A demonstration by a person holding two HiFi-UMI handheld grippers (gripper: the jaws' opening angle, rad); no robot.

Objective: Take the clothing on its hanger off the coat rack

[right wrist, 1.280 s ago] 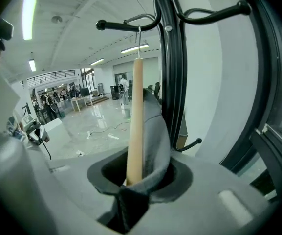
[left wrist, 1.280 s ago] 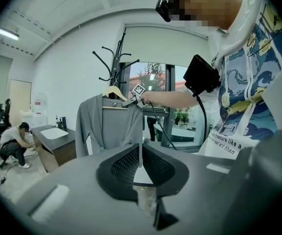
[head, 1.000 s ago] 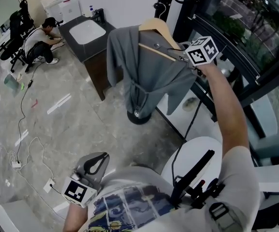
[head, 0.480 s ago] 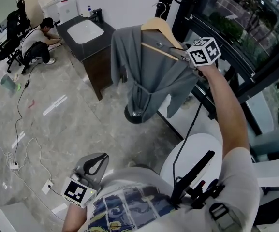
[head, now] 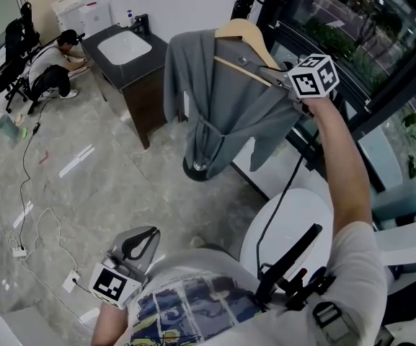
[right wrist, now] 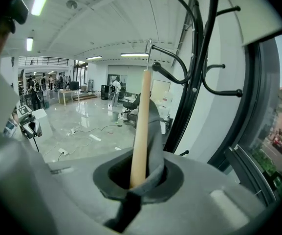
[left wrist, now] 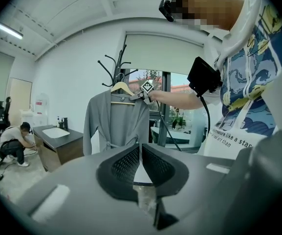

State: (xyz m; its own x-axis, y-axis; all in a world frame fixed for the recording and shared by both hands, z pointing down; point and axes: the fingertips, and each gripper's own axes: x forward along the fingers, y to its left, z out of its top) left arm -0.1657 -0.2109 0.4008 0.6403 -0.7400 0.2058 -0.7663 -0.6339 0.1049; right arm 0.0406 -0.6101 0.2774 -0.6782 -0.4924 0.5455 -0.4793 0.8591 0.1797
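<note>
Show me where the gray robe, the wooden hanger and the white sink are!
gray robe (head: 226, 110): head view, middle of its front.
wooden hanger (head: 247, 31): head view, its bare top curve.
white sink (head: 123, 47): head view, middle of the basin.

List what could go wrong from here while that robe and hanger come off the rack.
The right gripper clamps only one end of the wooden hanger, with the robe pinched in; the hanger may twist or slip.
The hanger's metal hook sits close to the coat rack and may snag.
The robe could slide off if it tilts; the left gripper hangs low, shut.
</note>
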